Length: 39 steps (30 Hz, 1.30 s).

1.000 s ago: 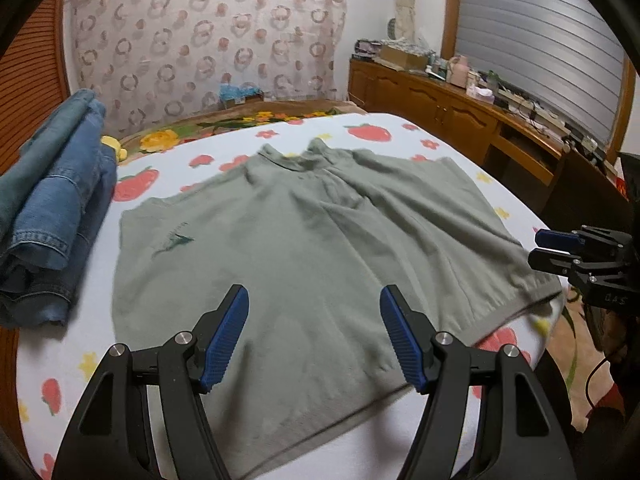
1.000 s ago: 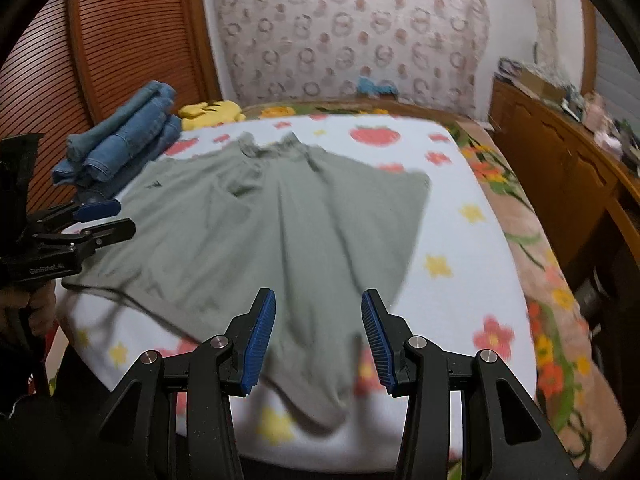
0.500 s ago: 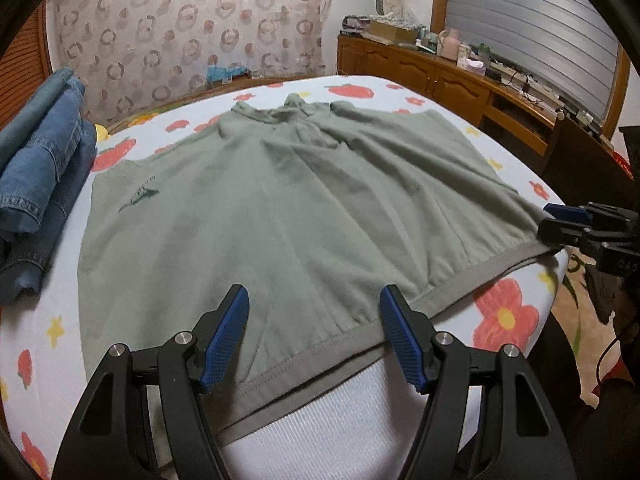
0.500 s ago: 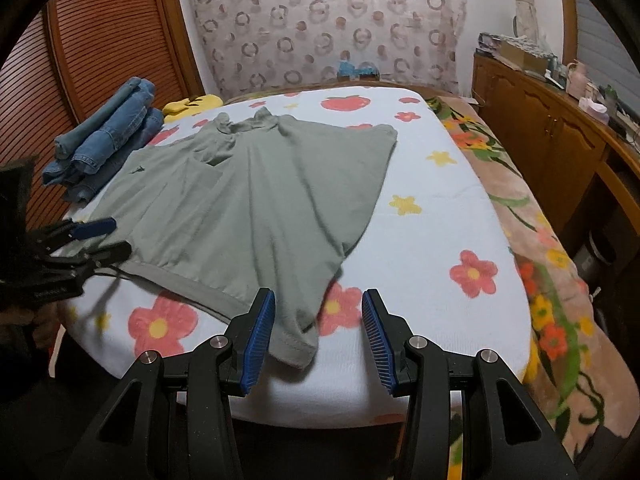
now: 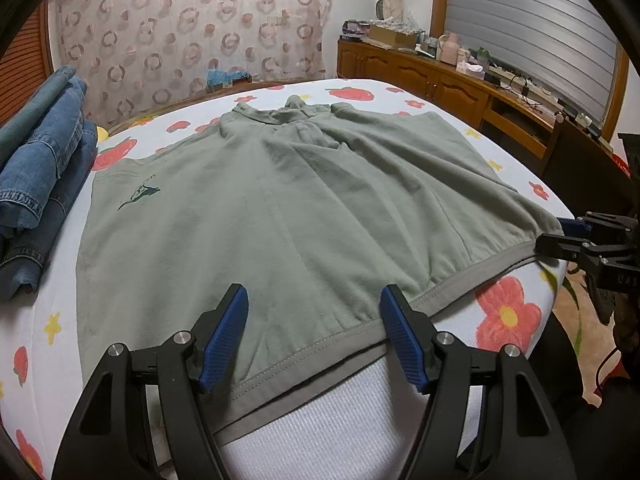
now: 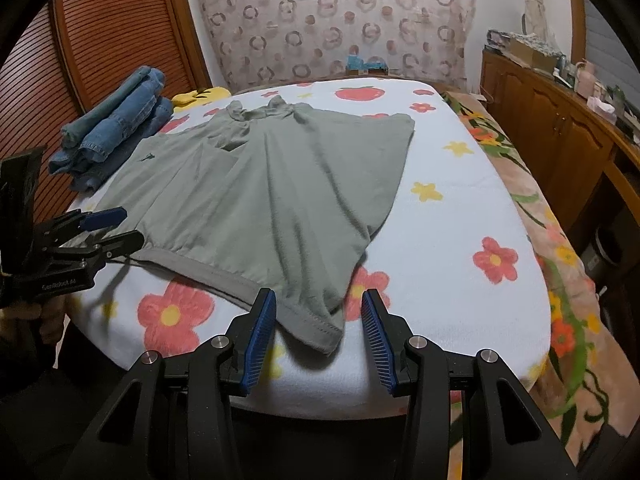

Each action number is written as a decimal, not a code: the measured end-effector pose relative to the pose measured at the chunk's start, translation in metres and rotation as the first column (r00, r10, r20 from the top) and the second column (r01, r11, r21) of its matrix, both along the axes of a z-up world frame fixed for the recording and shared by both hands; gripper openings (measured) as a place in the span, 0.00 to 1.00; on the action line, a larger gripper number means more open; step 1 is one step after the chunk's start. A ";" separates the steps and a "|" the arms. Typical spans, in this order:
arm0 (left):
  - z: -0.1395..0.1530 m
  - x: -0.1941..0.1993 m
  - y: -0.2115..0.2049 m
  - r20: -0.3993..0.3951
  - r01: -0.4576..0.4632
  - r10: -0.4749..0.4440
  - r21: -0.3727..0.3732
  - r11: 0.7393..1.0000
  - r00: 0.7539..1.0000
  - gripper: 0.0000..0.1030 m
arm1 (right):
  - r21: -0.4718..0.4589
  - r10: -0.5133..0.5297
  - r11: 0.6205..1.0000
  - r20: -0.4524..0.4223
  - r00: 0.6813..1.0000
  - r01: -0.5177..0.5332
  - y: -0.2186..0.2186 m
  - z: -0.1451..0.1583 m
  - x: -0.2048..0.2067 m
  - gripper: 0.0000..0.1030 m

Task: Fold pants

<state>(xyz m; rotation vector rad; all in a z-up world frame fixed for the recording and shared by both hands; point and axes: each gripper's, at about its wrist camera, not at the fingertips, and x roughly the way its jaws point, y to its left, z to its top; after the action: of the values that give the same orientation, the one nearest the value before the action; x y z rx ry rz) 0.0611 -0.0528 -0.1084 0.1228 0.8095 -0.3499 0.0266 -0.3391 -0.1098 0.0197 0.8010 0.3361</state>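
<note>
Grey-green shorts (image 5: 304,200) lie spread flat on the flowered bed (image 5: 516,312), with the waistband (image 5: 320,344) along the near edge. My left gripper (image 5: 315,296) hovers open over the middle of the waistband, nothing between its pads. In the right wrist view, my right gripper (image 6: 319,300) straddles the right corner of the shorts (image 6: 272,192). Its jaws are closing, the corner of the waistband (image 6: 320,330) lies between them, and the pads do not press on it. Each gripper also shows at the edge of the other's view.
Folded jeans (image 5: 36,176) are stacked on the bed's left side, a yellow item (image 6: 200,96) behind them. A wooden cabinet (image 5: 440,84) with clutter runs along the right wall. A louvred wooden door (image 6: 100,40) stands at the left. The floor drops away past the front edge.
A second ago the shorts were still shifting and blurred; they now lie flat with the waistband at the near edge. My left gripper has sunk closer to it.
</note>
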 end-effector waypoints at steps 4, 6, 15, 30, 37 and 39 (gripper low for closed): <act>0.000 0.000 0.000 -0.001 0.000 0.000 -0.001 1.000 1.000 0.68 | 0.007 0.026 1.000 0.007 1.000 -0.026 0.004 0.002 0.005 0.10; 0.000 0.000 0.000 -0.003 0.000 0.000 -0.002 1.000 1.000 0.68 | 0.021 0.028 0.999 0.027 0.999 -0.028 0.004 0.007 0.008 0.08; 0.021 -0.003 0.024 0.025 -0.053 0.053 -0.029 0.998 0.998 0.68 | 0.024 0.101 0.994 0.156 0.983 -0.106 0.028 0.045 0.027 0.07; 0.042 -0.007 0.107 0.077 -0.232 0.236 -0.054 0.971 0.969 0.68 | 0.106 0.421 0.888 0.198 0.885 -0.447 0.142 0.057 0.039 0.07; 0.037 -0.005 0.114 0.066 -0.245 0.249 -0.065 0.967 0.966 0.68 | 0.072 0.426 0.895 0.159 0.891 -0.441 0.142 0.047 0.050 0.27; 0.037 -0.005 0.113 0.063 -0.240 0.244 -0.067 0.968 0.968 0.68 | 0.082 0.418 0.897 0.160 0.894 -0.434 0.136 0.050 0.048 0.28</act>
<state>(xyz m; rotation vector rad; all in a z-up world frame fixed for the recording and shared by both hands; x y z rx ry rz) 0.0566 0.0598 -0.0718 -0.0192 0.7337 -0.1368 0.0744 -0.2036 -0.0594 -0.0722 0.6413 0.7942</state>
